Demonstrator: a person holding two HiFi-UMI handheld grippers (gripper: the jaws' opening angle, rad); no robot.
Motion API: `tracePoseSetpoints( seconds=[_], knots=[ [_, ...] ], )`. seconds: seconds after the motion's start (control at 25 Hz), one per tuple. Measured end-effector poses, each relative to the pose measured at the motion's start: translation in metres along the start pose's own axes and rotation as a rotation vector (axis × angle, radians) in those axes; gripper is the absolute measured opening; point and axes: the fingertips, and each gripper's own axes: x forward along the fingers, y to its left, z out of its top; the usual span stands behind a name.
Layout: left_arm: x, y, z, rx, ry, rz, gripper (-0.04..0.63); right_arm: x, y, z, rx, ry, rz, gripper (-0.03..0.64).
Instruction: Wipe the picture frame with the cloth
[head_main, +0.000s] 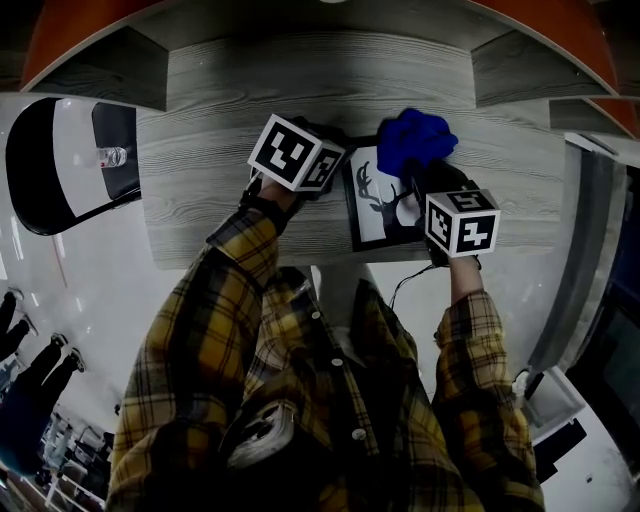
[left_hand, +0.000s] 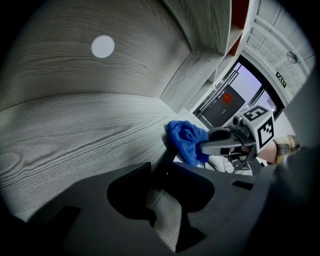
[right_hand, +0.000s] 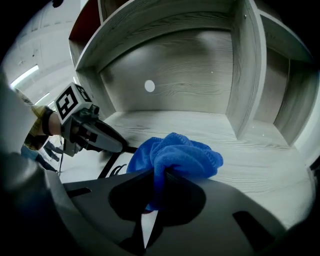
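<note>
My right tongs (right_hand: 159, 180) pinch the fluffy blue cloth (right_hand: 175, 155) at the black-rimmed picture frame (head_main: 380, 205) corner; my left tongs (left_hand: 159, 172) clamp its edge on the woodgrain desk (head_main: 200, 190).

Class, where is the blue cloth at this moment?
In the head view, the blue cloth is right of centre, clamped in the right gripper at the far right corner of the picture frame.

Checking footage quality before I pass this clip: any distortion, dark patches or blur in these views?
Head view: fisheye bends the shelf edges; cloth and picture frame sharp. Left gripper view: black vignette, jaws dark and soft, bright doorway upper right. Right gripper view: cloth crisp, evenly lit; jaws in shadow.
</note>
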Motion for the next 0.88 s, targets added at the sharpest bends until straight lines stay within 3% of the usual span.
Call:
tracePoseSetpoints(
  seconds=[0.52,0.88],
  knots=[
    [0.000,0.000,-0.001,-0.001,-0.001,-0.001,0.106,-0.055,0.024,-0.085,0.093,0.078,0.050,0.048],
    [0.000,0.000,0.000,-0.004,-0.001,-0.004,0.106,-0.085,0.026,-0.125,0.226,0.104,0.042,0.048]
  ],
)
